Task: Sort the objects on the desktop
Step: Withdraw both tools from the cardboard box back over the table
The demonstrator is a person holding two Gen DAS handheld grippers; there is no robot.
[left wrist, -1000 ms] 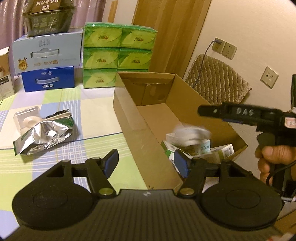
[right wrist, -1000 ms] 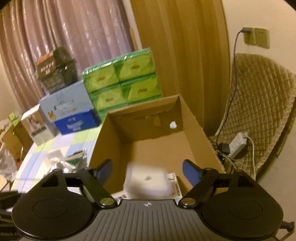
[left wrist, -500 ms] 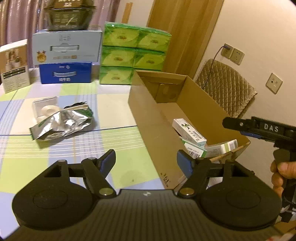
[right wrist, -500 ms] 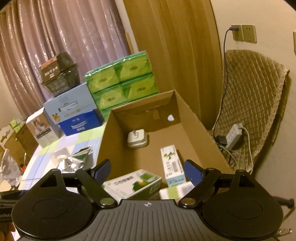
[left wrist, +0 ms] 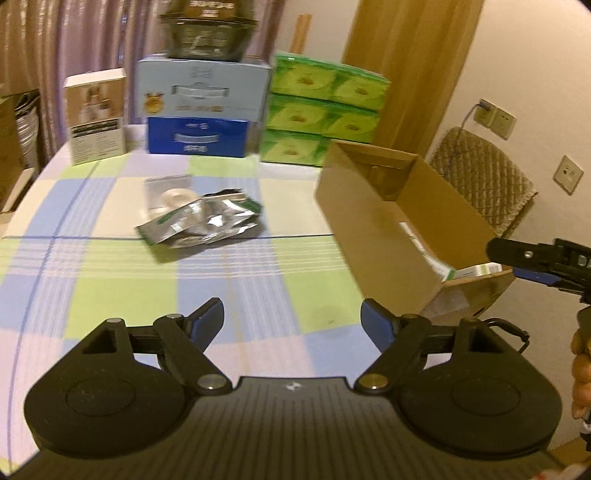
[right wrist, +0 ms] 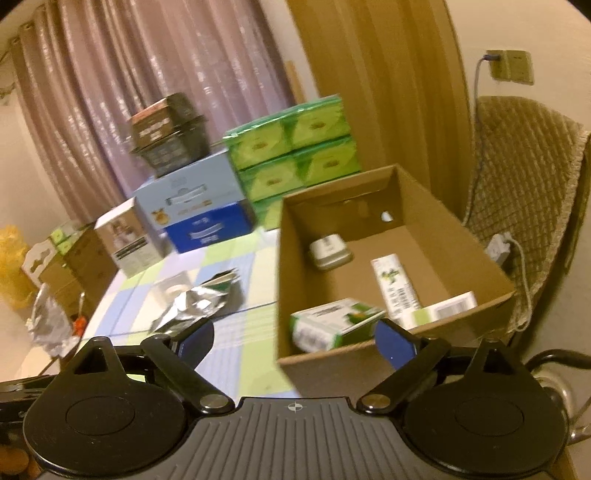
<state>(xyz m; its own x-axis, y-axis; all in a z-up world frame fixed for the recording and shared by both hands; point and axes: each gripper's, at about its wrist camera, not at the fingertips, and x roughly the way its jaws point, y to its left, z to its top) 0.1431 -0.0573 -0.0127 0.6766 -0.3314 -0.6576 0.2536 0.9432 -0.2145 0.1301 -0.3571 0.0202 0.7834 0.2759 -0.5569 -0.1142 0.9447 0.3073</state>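
Note:
An open cardboard box (left wrist: 373,236) stands at the right edge of the checked tablecloth (left wrist: 110,288). In it lie a small white case (right wrist: 328,252) and three green-and-white cartons (right wrist: 334,325). A crumpled silver foil bag (left wrist: 201,221) lies mid-table, touching a clear case with a white roll (left wrist: 168,192) behind it. My left gripper (left wrist: 291,314) hovers open over the cloth, nearer than the bag, with nothing in it. My right gripper (right wrist: 295,339) is open and empty at the box's near wall (right wrist: 317,354). In the left wrist view it shows at the right (left wrist: 535,258).
Along the table's back stand green tissue packs (left wrist: 321,110), stacked blue boxes (left wrist: 201,114) with a dark bowl pack (left wrist: 208,29) on top, and a brown-and-white box (left wrist: 96,114). A quilted chair (right wrist: 524,177) and a plugged cable (right wrist: 480,74) are right of the box.
A white item seen blurred between my right fingers a second ago now lies in the box. Both grippers have drawn back from the box; the left one has swung left over the cloth.

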